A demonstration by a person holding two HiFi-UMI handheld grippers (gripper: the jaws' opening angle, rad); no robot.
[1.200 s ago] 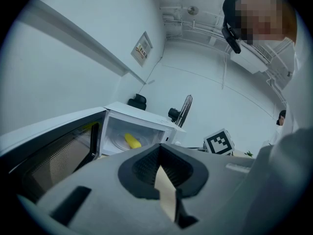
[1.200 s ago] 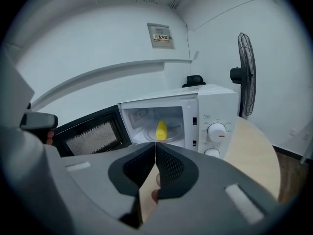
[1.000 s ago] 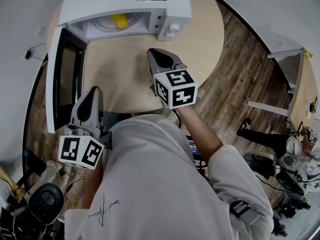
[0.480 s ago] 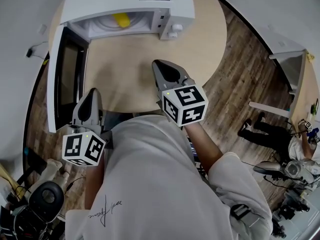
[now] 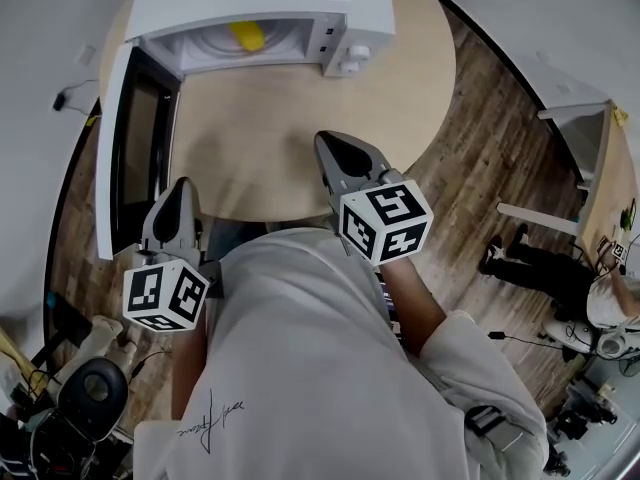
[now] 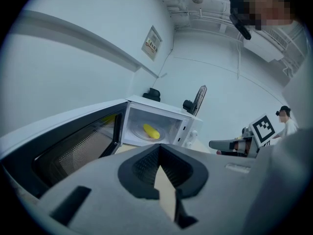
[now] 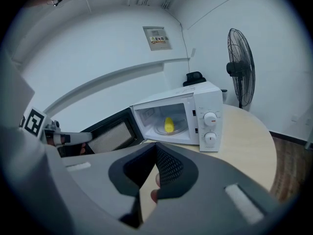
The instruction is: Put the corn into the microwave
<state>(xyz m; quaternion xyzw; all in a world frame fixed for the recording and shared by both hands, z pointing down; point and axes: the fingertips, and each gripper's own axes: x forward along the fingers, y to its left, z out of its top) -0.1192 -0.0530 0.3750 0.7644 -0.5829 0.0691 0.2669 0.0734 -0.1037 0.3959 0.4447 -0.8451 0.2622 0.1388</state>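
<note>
The yellow corn [image 5: 246, 36] lies on the turntable inside the white microwave [image 5: 330, 13] at the far side of the round table. The microwave door [image 5: 135, 153] stands swung wide to the left. In the left gripper view the corn [image 6: 151, 131] shows in the cavity beyond the shut tips of my left gripper [image 6: 157, 149]. The right gripper view also has the corn [image 7: 168, 125] ahead of my shut right gripper [image 7: 156, 146]. Both hold nothing. My left gripper [image 5: 183, 183] hangs by the door's near edge. My right gripper [image 5: 335, 140] is over the table's near part.
The round wooden table [image 5: 400, 98] ends close to my body, with wood floor to its right. A standing fan [image 7: 240, 67] is behind the microwave's right side. A person [image 5: 540, 268] sits on the floor at right. Equipment [image 5: 90, 398] stands at lower left.
My right gripper has drawn back from the microwave toward my body and to the right. The left gripper has barely shifted. The corn and door stay put.
</note>
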